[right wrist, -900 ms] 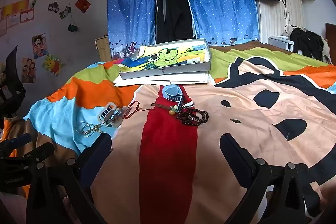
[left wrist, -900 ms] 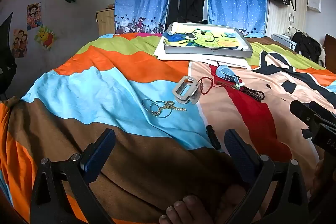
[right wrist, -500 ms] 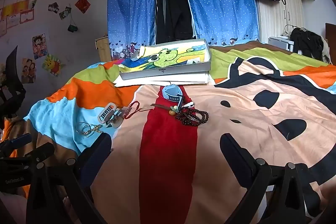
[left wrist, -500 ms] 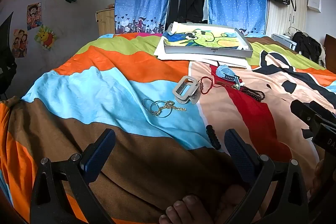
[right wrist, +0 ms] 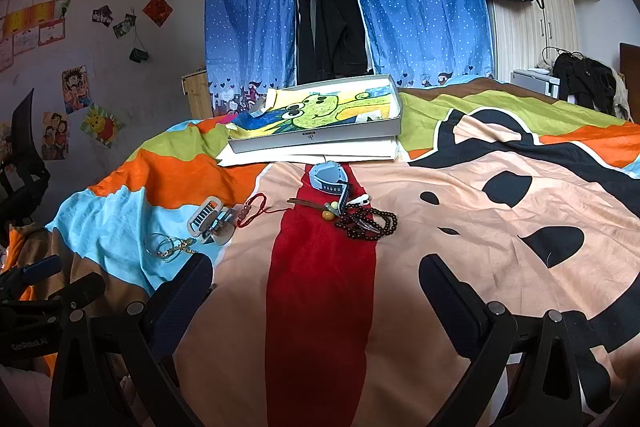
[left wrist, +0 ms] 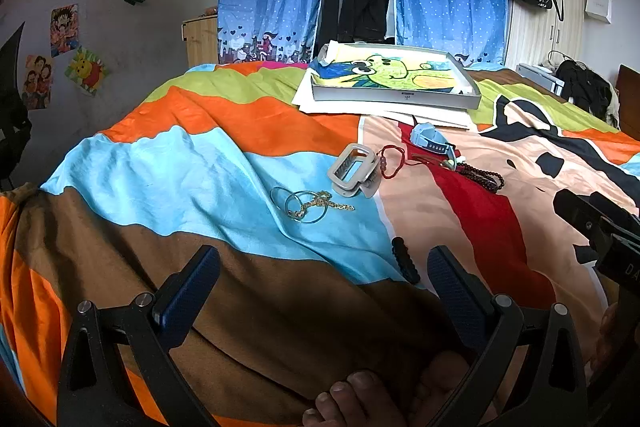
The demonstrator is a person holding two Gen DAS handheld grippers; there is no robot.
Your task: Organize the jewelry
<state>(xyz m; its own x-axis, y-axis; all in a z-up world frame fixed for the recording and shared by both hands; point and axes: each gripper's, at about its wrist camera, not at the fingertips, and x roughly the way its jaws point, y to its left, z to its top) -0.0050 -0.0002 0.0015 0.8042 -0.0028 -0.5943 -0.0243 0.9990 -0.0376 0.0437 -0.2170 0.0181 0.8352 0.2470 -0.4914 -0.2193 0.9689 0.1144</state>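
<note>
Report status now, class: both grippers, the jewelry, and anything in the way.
Left gripper open, empty. Right gripper open, empty. Bangles, hair clip, bead bracelet loose on the blanket, untouched. Nothing blocks them.

From my remote view: bedspread (left wrist: 224, 163) in orange, light blue, brown, green, red and peach bands with black shapes; curtains (right wrist: 420, 27) blue with white dots; beads (right wrist: 368, 223) dark red-brown; watch (right wrist: 330, 177) pale blue; chain (left wrist: 324, 205) gold; box (left wrist: 396, 99) grey, holding a green-and-yellow cartoon drawing.
</note>
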